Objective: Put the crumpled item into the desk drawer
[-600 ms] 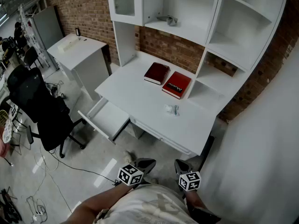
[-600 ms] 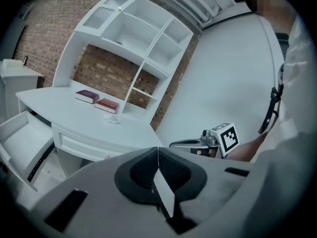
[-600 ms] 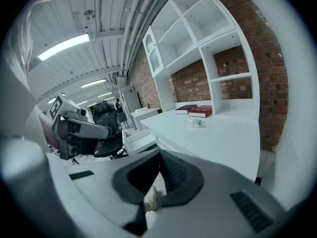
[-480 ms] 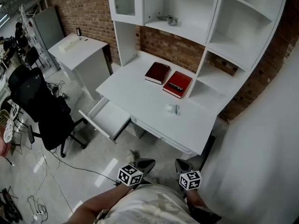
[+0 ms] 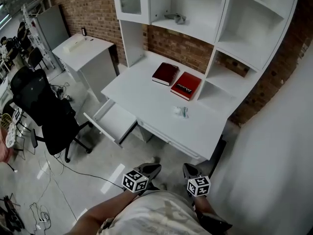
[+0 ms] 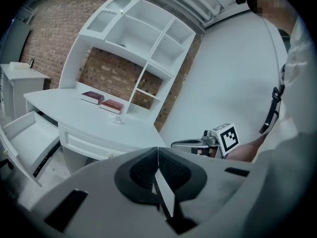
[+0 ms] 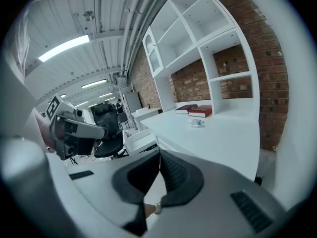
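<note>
Nearest, held low by the person's body, the left tool [image 5: 152,169] and the right tool [image 5: 190,171] each have their jaws pressed together with nothing between them. Beyond them, the white drawer [image 5: 117,122] stands pulled open at the white table [image 5: 146,99]. The small pale crumpled item [image 5: 180,112] lies on the tabletop, well apart from the drawer. Two red hardcover books [image 5: 176,81] lie behind it.

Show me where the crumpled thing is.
In the head view, the crumpled item lies on the white desk, just in front of the bright red book.
</note>
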The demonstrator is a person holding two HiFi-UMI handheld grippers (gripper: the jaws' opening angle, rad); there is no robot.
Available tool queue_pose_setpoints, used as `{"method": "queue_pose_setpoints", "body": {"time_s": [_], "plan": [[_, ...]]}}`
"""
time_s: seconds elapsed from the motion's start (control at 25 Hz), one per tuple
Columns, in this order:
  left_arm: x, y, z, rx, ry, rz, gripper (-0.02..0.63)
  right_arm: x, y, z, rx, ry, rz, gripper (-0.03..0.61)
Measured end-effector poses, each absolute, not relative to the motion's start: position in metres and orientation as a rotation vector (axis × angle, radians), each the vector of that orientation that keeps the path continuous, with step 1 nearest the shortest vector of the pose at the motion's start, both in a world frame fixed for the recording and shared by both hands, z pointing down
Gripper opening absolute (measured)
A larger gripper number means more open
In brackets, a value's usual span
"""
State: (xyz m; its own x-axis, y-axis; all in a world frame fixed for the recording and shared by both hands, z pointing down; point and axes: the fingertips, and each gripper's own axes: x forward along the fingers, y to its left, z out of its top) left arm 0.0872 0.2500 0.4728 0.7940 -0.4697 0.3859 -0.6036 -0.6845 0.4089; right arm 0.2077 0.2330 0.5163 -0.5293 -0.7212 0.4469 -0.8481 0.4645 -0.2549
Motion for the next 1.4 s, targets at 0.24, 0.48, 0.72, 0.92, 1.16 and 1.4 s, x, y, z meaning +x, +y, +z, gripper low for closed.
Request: {"method": "queue_pose_setpoints", "body": {"time_s": [0.24, 0.48, 0.72, 0.92, 1.16, 1.4], "plan": [[0.101, 0.246, 0.467, 2.489, -0.755, 0.353, 0.021, 0.222, 0.227, 0.518, 1.413, -2.413, 0.694, 0.023], [0.104, 0.236, 0.470, 2.487, -0.746, 0.359, 0.021, 0.226, 0.221, 0.520, 1.427, -2.404, 0.705, 0.023], [0.104, 0.219, 0.470, 2.489, -0.741, 0.368, 0.021, 0.230, 0.207, 0.521, 1.443, -2.394, 0.719, 0.023], [0.105, 0.205, 0.466, 2.492, -0.730, 0.373, 0.021, 0.229, 0.190, 0.517, 1.447, -2.393, 0.722, 0.023], [0.106, 0.188, 0.472, 2.472, -0.731, 0.373, 0.021, 0.228, 0.178, 0.522, 1.414, -2.397, 0.754, 0.023], [0.106, 0.157, 0.473, 2.475, -0.711, 0.362, 0.021, 0.232, 0.156, 0.524, 1.428, -2.372, 0.763, 0.023]]}}
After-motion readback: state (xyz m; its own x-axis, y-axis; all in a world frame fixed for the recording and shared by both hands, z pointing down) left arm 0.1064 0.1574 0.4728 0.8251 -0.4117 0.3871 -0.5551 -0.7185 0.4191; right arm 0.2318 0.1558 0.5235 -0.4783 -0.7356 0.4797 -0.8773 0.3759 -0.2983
